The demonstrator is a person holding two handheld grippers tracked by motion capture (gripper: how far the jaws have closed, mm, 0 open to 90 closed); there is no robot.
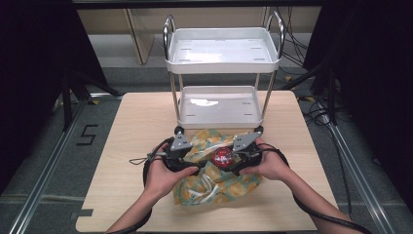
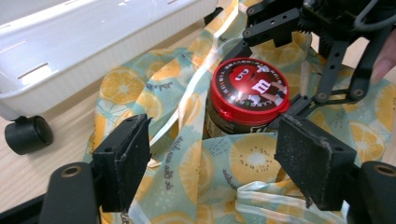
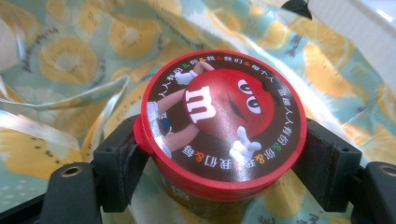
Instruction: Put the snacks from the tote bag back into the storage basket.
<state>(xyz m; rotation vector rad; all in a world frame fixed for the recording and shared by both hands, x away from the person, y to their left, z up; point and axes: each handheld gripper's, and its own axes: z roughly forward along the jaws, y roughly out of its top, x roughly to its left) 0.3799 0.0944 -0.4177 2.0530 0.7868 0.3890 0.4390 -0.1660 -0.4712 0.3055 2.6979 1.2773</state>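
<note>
Tub (image 3: 219, 126) with a red lid sits low centre in the right gripper view, clamped between the jaws of the right gripper (image 3: 224, 163), which grip its dark wall just under the lid rim. In the high view it shows at centre, over a lemon-print bag (image 1: 214, 183) on the table (image 1: 126, 126), in front of a white cart (image 1: 221, 105). The left gripper (image 2: 210, 168) stands wide, holding nothing, its jaws either side of the bag's folds with the tub beyond them at upper centre. I judge the tub stiff and fairly light, its glossy plastic liable to slip, so a grip on the wall below the rim suits it. The bag looks thin, soft and slick; its edge or handle is the place to pinch.
</note>
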